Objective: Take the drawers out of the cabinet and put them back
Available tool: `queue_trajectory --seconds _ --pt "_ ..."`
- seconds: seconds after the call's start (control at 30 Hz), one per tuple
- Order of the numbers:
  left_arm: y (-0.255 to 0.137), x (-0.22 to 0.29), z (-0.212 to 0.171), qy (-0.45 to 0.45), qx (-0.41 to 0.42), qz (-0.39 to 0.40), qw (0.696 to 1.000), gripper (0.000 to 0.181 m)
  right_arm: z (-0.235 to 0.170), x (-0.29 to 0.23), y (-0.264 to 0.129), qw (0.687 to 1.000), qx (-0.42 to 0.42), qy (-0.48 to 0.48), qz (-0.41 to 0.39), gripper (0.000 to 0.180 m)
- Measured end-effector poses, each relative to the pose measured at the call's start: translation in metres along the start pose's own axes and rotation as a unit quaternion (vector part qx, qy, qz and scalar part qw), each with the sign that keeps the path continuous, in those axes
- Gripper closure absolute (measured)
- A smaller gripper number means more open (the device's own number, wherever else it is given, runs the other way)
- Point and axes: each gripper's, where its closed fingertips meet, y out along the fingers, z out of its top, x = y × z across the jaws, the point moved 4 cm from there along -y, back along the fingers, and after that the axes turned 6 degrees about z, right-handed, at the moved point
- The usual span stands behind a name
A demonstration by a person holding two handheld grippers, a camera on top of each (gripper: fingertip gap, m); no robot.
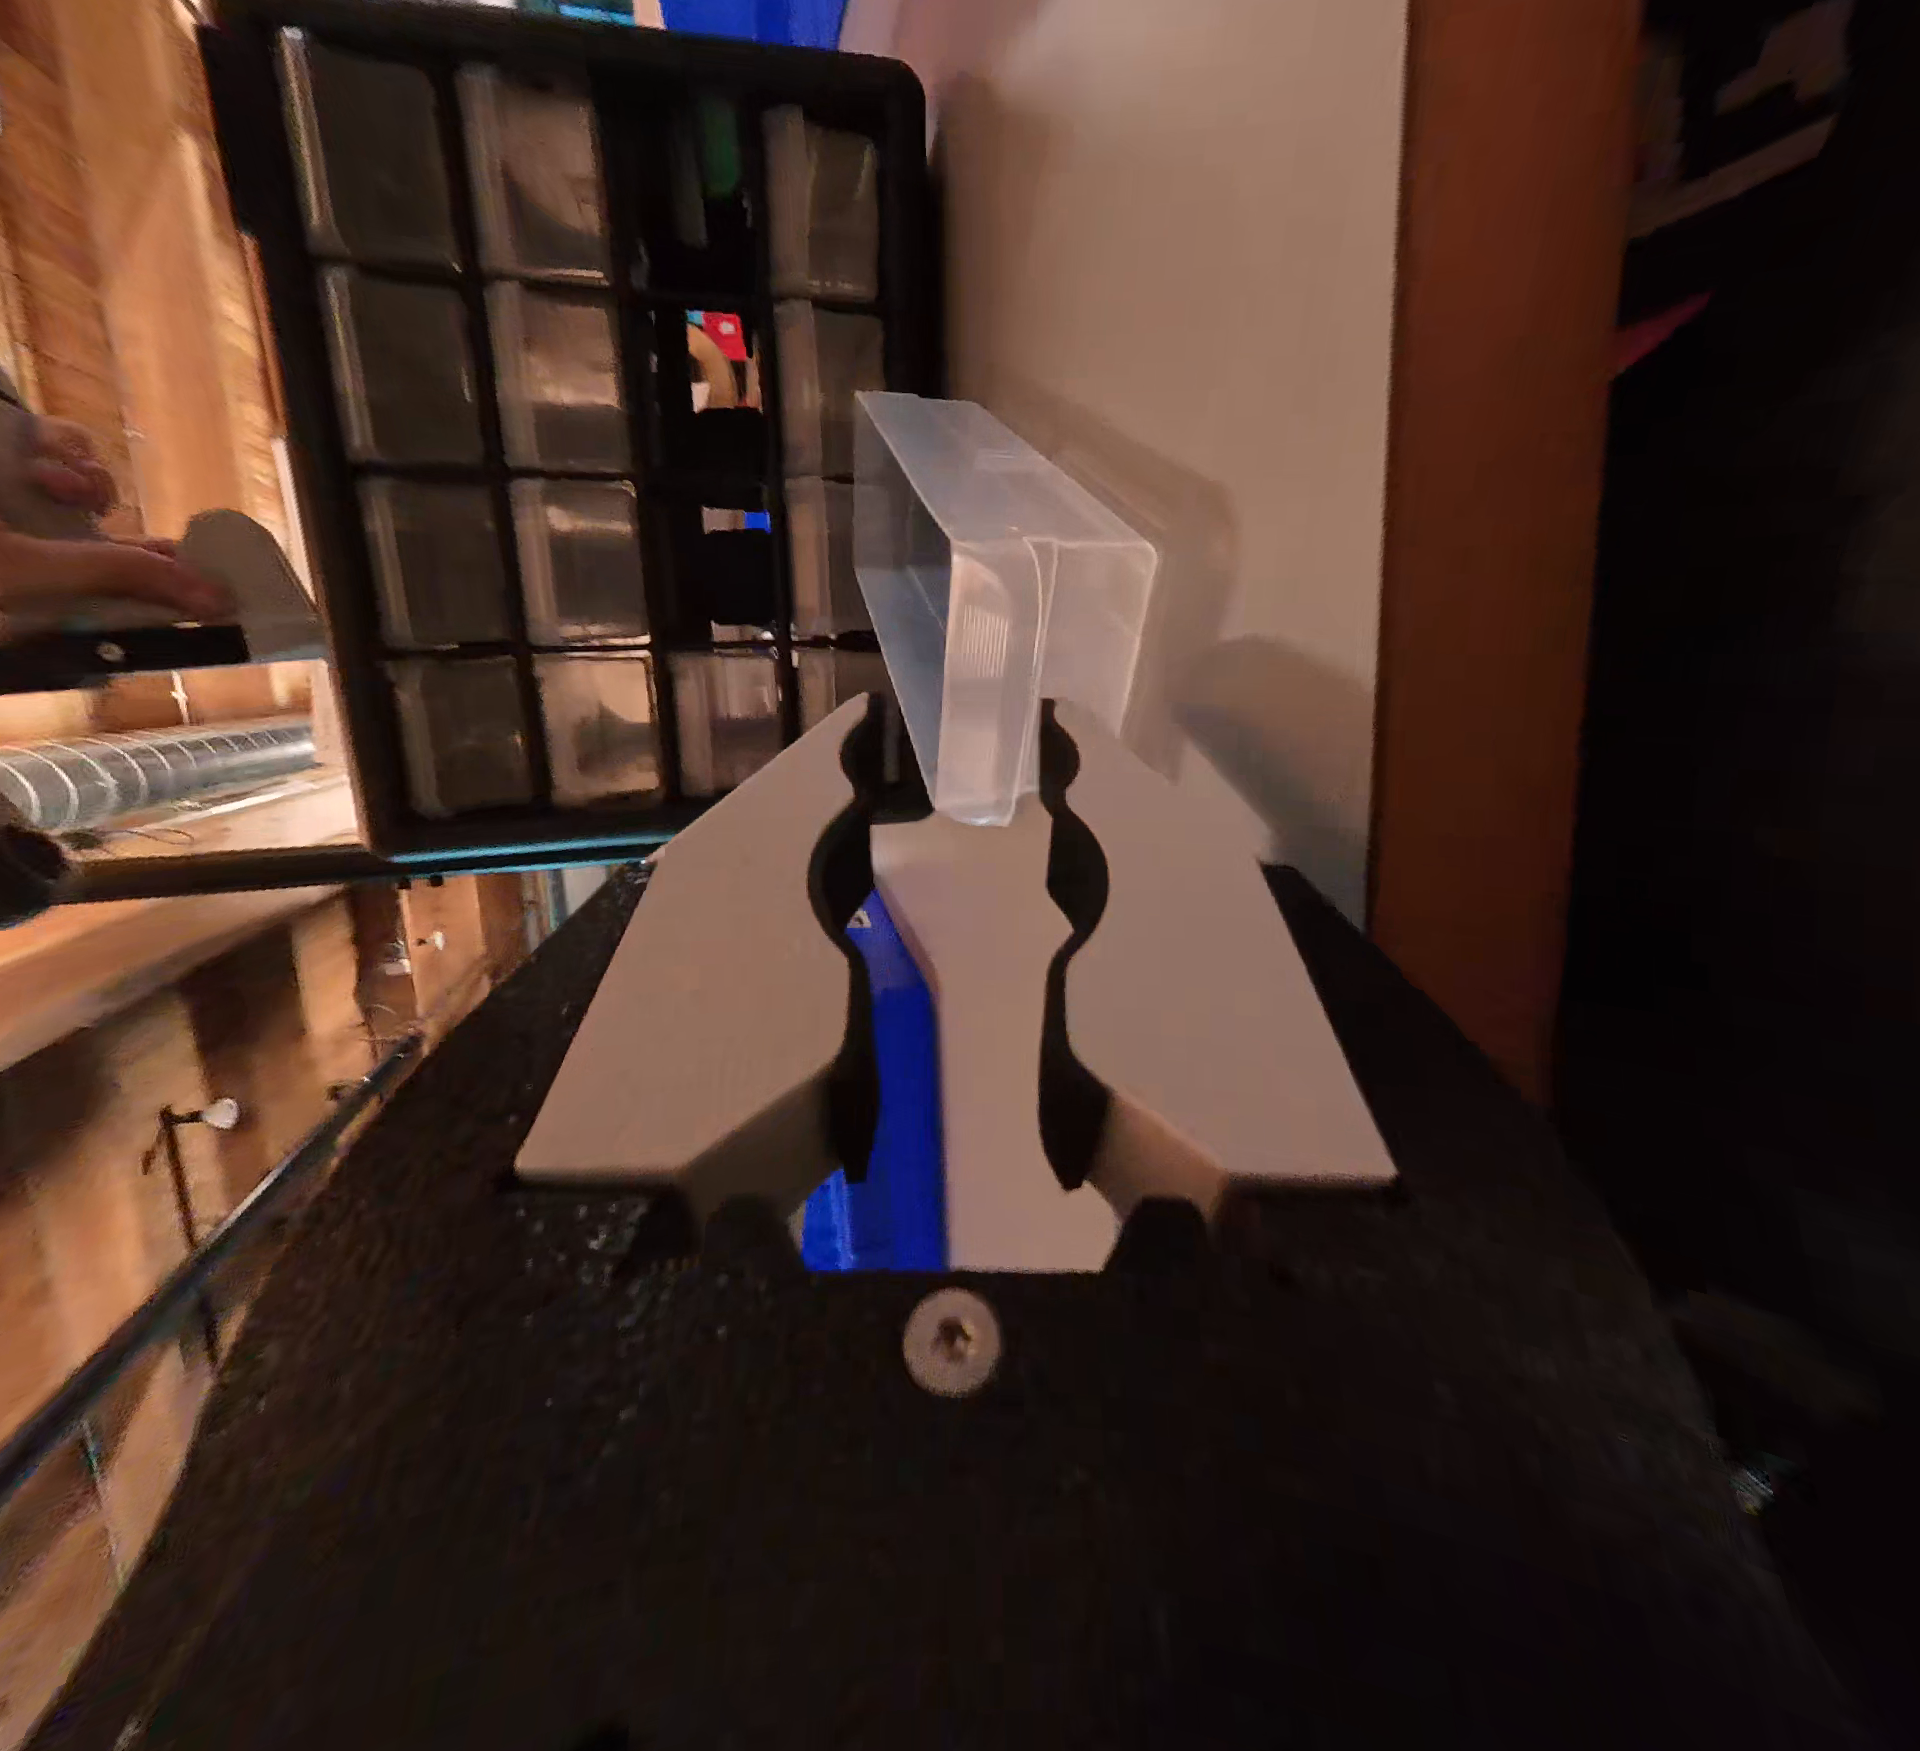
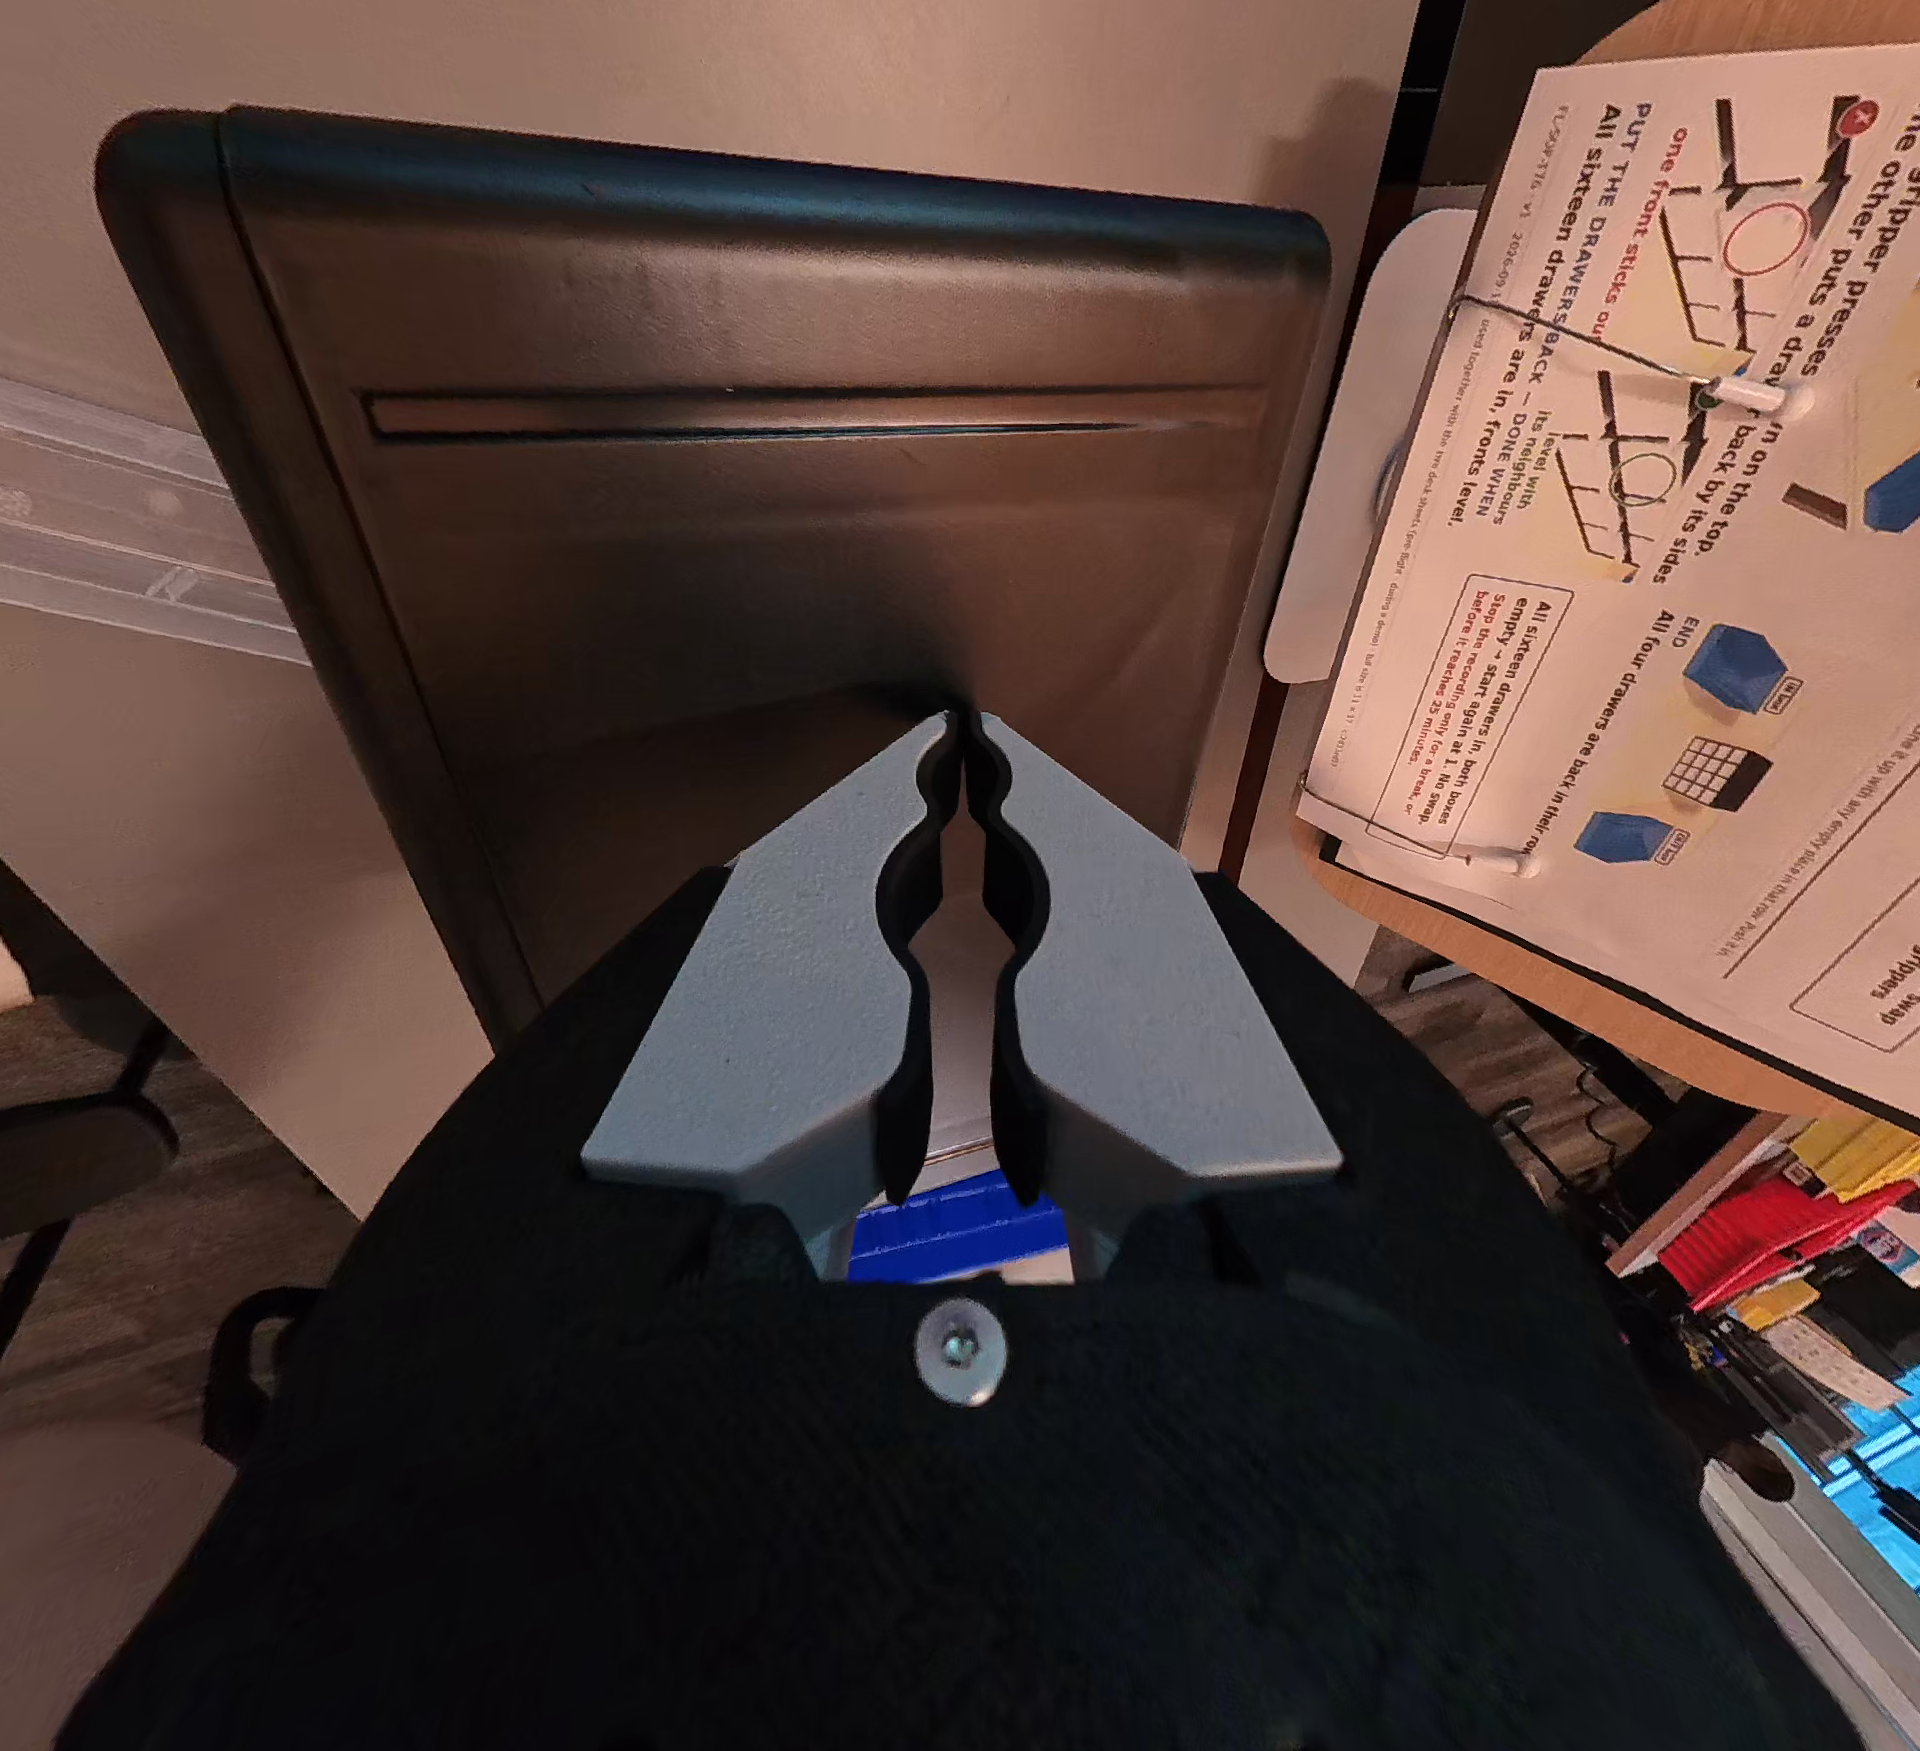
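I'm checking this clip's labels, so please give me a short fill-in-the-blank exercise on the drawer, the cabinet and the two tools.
1. The drawer at the left tool tips is made of ___ plastic.
2. The cabinet front shows ___ empty slots, all in one line.
3. The right tool, over the cabinet's top, has its fingers ___ with nothing between them.
4. The cabinet's frame is coloured ___.

Missing words: clear; three; shut; black.
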Motion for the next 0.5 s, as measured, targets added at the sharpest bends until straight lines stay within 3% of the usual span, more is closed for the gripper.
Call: queue_trajectory --seconds 0.13,0.27,0.5 --pt "-0.001 -0.003 0.005 0.014 0.026 0.046 0.998 0.170 0.001 -0.001 0.000 1.000 -0.012 0.000 -0.010 0.180" --pt "-0.004 -0.009 0.010 0.020 0.025 0.071 0.997 0.173 0.001 -0.001 0.000 1.000 -0.021 -0.001 -0.010 0.180" --pt "0.008 -0.069 0.010 0.029 -0.012 0.138 0.990 0.181 0.002 -0.001 0.000 1.000 -0.025 -0.002 -0.004 0.180"
